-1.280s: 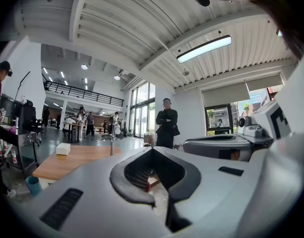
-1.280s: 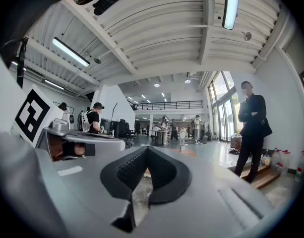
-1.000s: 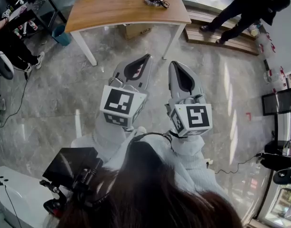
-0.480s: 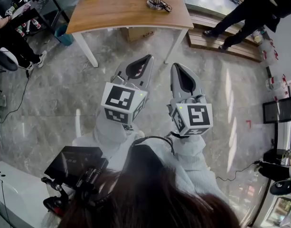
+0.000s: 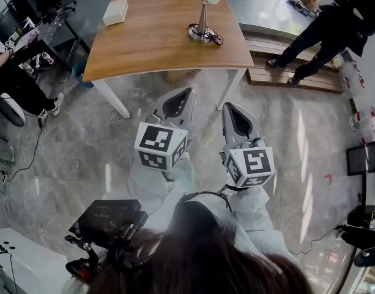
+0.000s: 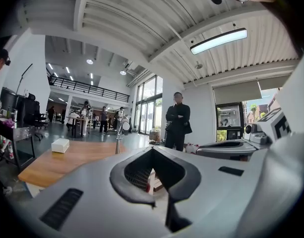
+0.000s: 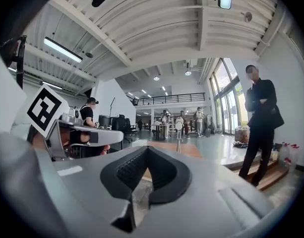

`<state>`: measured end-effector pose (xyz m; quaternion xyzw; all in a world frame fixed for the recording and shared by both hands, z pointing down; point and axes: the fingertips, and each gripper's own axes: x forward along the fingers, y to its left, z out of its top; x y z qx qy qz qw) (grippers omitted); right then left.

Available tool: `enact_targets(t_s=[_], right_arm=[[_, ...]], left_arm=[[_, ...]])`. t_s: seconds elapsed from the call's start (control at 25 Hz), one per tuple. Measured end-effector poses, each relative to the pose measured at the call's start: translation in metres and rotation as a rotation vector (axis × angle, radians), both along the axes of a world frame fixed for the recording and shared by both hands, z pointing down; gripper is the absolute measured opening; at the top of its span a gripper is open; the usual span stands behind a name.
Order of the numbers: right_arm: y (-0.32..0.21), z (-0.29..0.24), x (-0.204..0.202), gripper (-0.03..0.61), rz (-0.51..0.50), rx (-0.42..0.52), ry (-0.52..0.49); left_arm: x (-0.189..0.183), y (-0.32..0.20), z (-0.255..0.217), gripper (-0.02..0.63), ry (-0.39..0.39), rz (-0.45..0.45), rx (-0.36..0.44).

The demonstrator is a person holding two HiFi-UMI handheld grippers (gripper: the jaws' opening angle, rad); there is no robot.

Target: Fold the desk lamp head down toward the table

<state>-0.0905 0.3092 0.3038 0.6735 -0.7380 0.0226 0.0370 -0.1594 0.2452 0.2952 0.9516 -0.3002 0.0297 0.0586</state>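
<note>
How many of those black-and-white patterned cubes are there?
2. The left cube rides on the left gripper; the right cube rides on the right gripper. Both are side by side in the head view. None appears hidden.

no legible text, labels, brands or numbers in any view
</note>
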Motion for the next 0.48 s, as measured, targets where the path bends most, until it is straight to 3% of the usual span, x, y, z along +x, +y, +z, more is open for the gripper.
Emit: enact_targets(t_s=[0.28,0.48], right_arm=[[-0.131,-0.014,0.062,0.002,0.025,0.019,0.007],[-0.204,-0.003,0.094,0.002,0.009,-0.024,0.003]], left_arm=[[0.064,-0.127,-0.015,0.0,0.002,0.044,0.03],[0.096,-0.198,-0.005,0.0,-0.022,0.049,-0.007]])
